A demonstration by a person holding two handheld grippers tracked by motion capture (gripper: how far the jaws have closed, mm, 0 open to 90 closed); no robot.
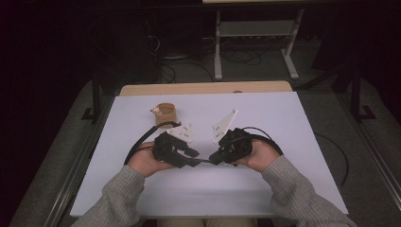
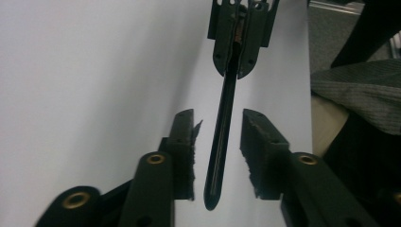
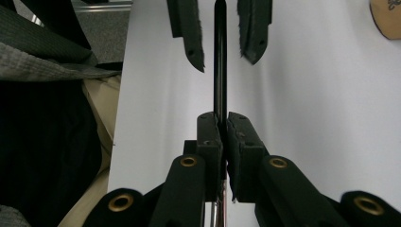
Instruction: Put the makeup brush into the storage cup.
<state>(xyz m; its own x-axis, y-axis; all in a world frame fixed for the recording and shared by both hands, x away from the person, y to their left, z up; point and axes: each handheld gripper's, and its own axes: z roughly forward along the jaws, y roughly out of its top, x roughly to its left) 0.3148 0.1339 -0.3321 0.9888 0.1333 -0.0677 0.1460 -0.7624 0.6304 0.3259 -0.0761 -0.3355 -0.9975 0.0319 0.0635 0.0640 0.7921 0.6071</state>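
A thin black rod (image 2: 221, 142) is held level just above the white table (image 1: 265, 113), between the two grippers, which face each other. My right gripper (image 3: 221, 117) is shut on one end of the rod (image 3: 220, 61). My left gripper (image 2: 217, 116) stands open, its two jaws on either side of the rod's free end without touching it. In the high view the left gripper (image 1: 195, 161) and right gripper (image 1: 213, 158) meet tip to tip near the table's middle, each held in a hand with a grey sleeve.
A short brown cylinder (image 1: 165, 114) stands on the table behind the left gripper, and its edge shows in the right gripper view (image 3: 387, 19). A wooden strip (image 1: 203, 88) runs along the table's far edge. Metal frame legs (image 1: 217, 47) stand on the floor beyond.
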